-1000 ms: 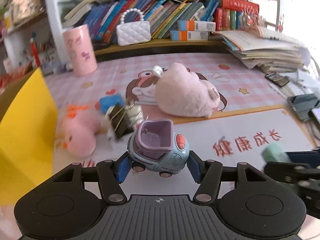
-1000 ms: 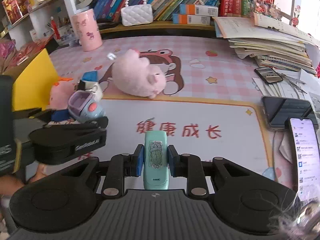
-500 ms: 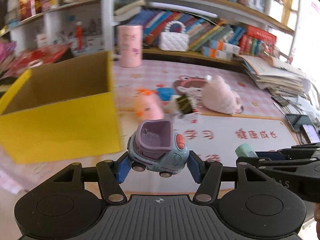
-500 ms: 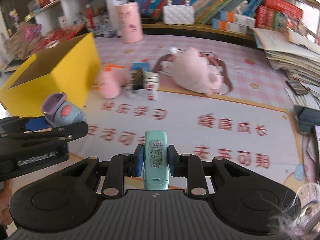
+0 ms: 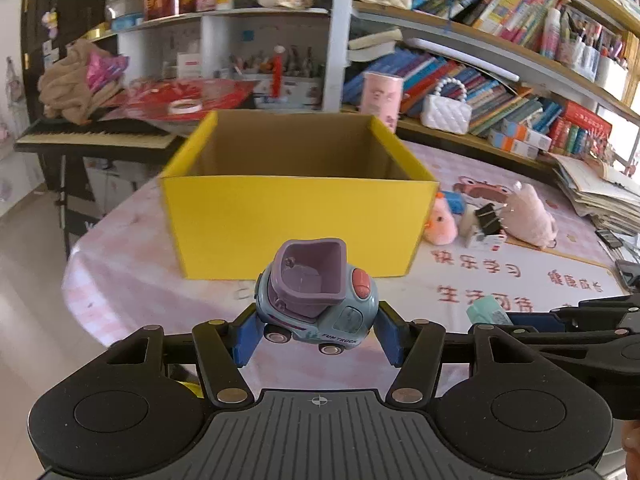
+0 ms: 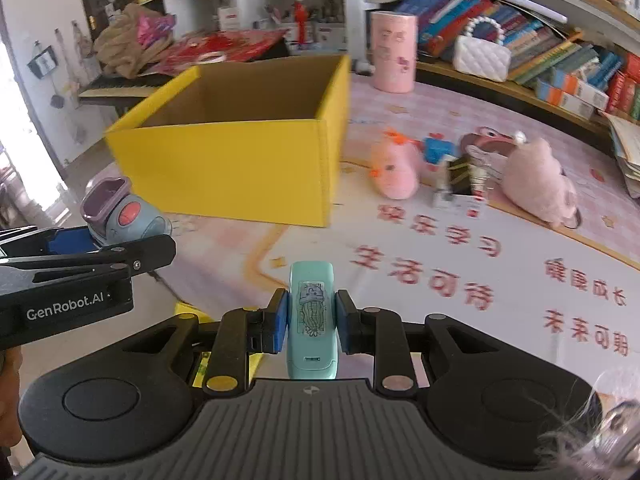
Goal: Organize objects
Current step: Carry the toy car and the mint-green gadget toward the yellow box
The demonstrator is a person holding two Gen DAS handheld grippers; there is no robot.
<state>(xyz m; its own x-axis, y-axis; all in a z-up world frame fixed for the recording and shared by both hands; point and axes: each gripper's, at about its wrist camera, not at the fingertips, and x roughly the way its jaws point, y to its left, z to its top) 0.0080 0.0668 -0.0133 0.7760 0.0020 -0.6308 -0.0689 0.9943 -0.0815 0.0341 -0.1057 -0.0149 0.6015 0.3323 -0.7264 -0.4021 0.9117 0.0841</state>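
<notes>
left wrist view: behind the left gripper [image 5: 318, 332], angled down, close to the yellow box [image 5: 296, 220] | right wrist view: behind the right gripper [image 6: 311, 324], angled down, further right | shared: box, table [image 6: 400, 240], bookshelf [image 5: 500, 92]

A blue toy truck [image 5: 318, 304] with a purple bucket sits upright, clamped by its sides. A mint case [image 6: 311, 318] with a jellyfish sticker is pinched lengthwise. An open yellow box [image 5: 296, 224] stands on the worktop [image 5: 120, 264], beside two pink plush toys [image 5: 440, 226].
</notes>
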